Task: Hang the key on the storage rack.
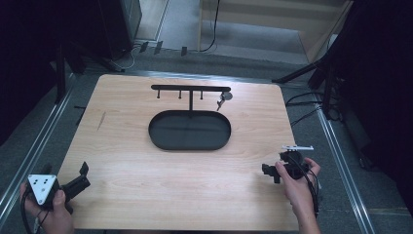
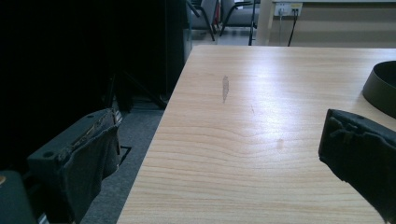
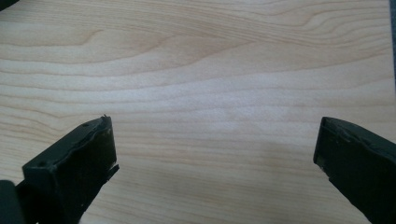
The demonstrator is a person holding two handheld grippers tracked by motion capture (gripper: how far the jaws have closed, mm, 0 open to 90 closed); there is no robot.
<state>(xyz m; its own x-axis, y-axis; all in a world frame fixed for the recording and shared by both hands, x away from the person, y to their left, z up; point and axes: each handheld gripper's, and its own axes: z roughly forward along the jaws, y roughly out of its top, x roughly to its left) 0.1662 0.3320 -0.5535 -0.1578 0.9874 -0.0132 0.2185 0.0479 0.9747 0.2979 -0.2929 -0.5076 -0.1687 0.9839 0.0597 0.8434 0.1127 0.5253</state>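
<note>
Resting at the near left corner of the table [image 1: 122,161], the left gripper [image 1: 82,176] has its jaws spread wide with nothing between them; the left gripper view shows one jaw hanging past the table edge, the other over the wood. Right gripper [image 1: 269,171], near the table's right edge and pointing leftward, is likewise released, bare wood grain showing between its jaws in the right gripper view.

Well ahead of both grippers, mid-table: a black oval tray [image 1: 190,144], apparently bare inside. Behind the tray rises a black hook rack [image 1: 190,88]. A key on a ring [image 1: 223,100] hangs from the rack's right end, closer to the right gripper than the left.

Progress, as judged: nothing grasped, both grippers well apart from the key. The approach, the grasp and any move of the key remain to be done.

Markings: no legible brand, label or writing anywhere.
</note>
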